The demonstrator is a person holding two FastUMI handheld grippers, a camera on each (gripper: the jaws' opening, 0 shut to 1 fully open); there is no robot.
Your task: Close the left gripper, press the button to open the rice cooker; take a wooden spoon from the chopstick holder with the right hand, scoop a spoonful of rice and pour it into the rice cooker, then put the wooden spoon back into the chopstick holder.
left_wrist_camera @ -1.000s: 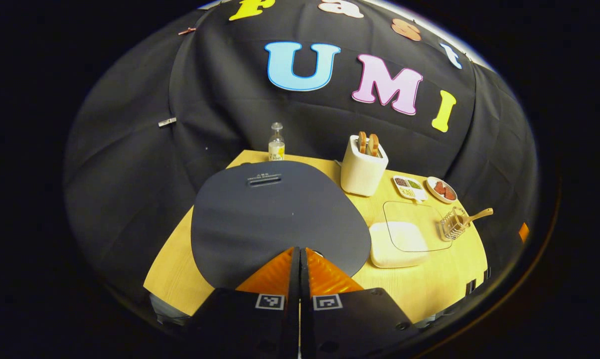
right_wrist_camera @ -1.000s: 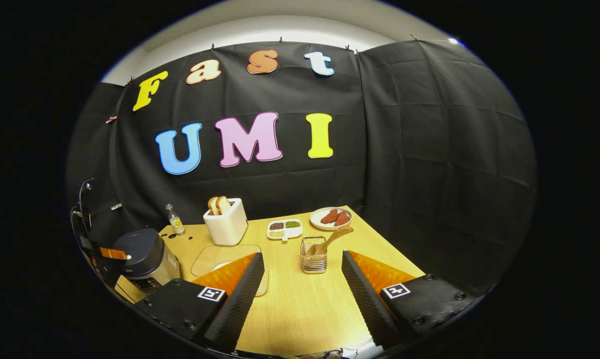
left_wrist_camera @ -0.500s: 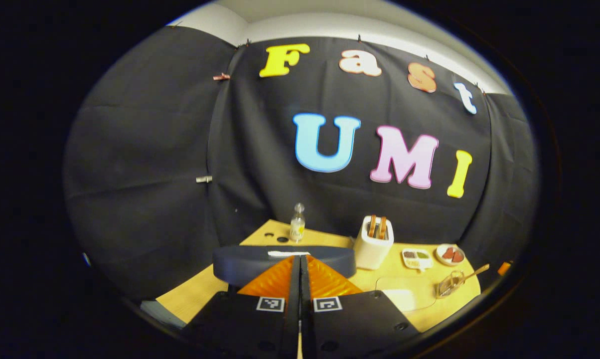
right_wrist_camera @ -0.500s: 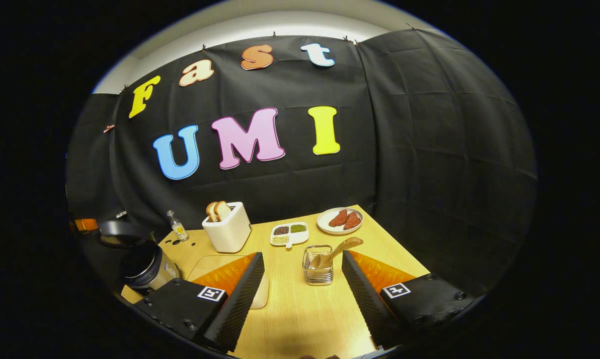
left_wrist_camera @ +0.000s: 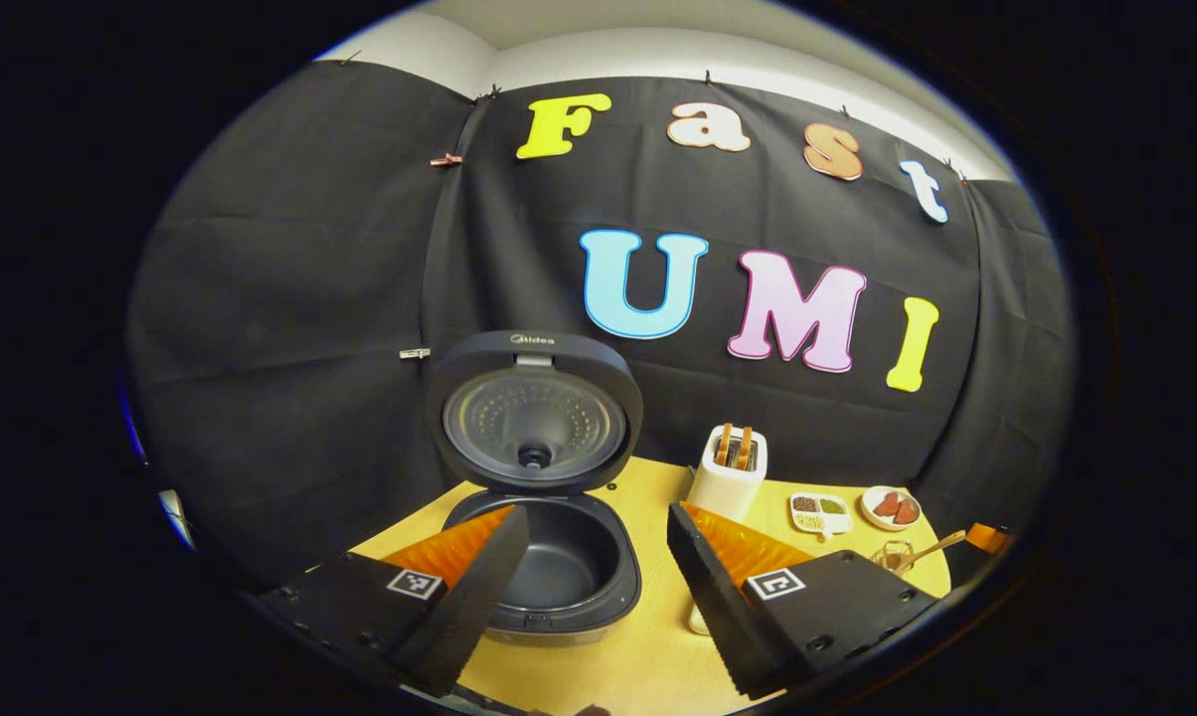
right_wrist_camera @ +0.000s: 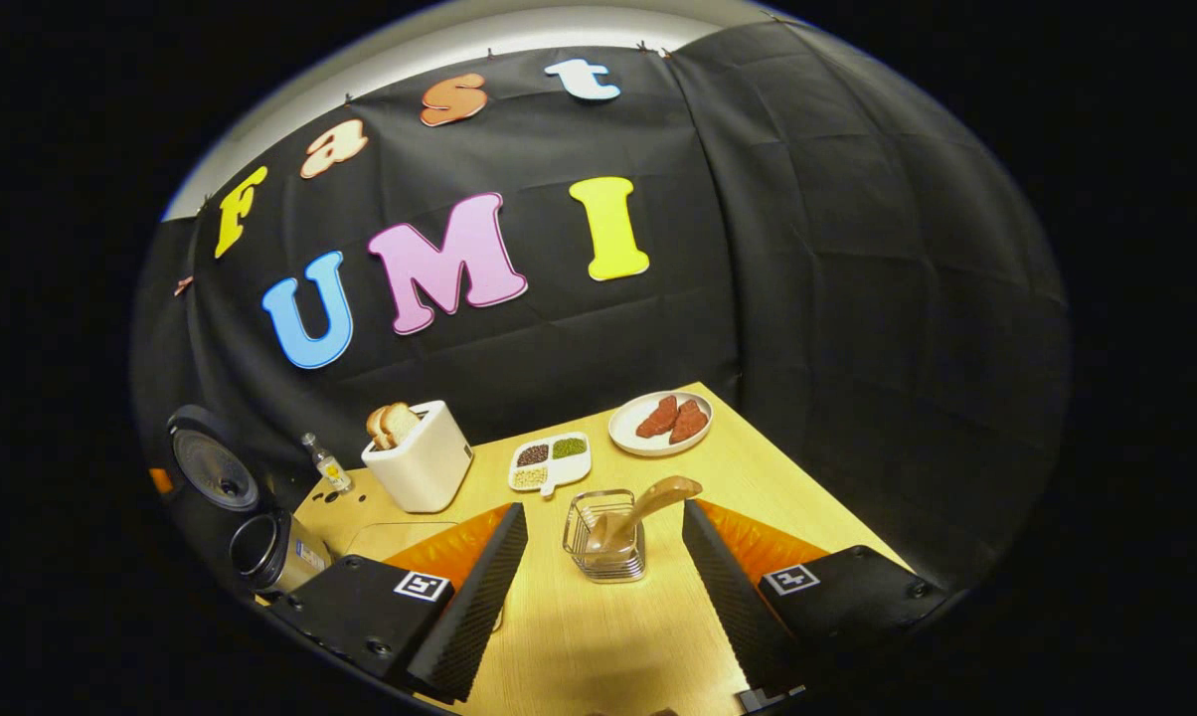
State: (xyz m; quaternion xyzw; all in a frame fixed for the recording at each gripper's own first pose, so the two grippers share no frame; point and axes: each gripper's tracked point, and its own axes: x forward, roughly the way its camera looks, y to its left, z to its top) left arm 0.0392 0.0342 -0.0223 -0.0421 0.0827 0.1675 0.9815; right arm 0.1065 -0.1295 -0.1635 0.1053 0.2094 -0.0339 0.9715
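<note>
The cooker (left_wrist_camera: 544, 567) stands open, its lid (left_wrist_camera: 534, 413) tipped up against the wall and the dark pot bare below it; the button step looks done, so the spoon is next.

The right gripper (right_wrist_camera: 603, 542) has its fingers spread wide and holds nothing; the holder (right_wrist_camera: 603, 542) stands just ahead on the table (right_wrist_camera: 758, 467), squarely in the gap between the two fingers but beyond their tips, not touched by either.

The spoon (right_wrist_camera: 648, 502) sits in the holder with its bowl end down in the wire and its broad handle leaning up and to the right, towards the right finger; its long axis runs slantwise, low at the left, high at the right, so the free end to seize is the upper right one.

The left gripper (left_wrist_camera: 598, 542) is also spread and empty, hanging over the open pot, well apart from the holder, which it sees small at the far right edge of the table; the right gripper is much the nearer.

My judgement: a short push forward and a slight turn to match the slant should bring the handle between the fingers.
</note>
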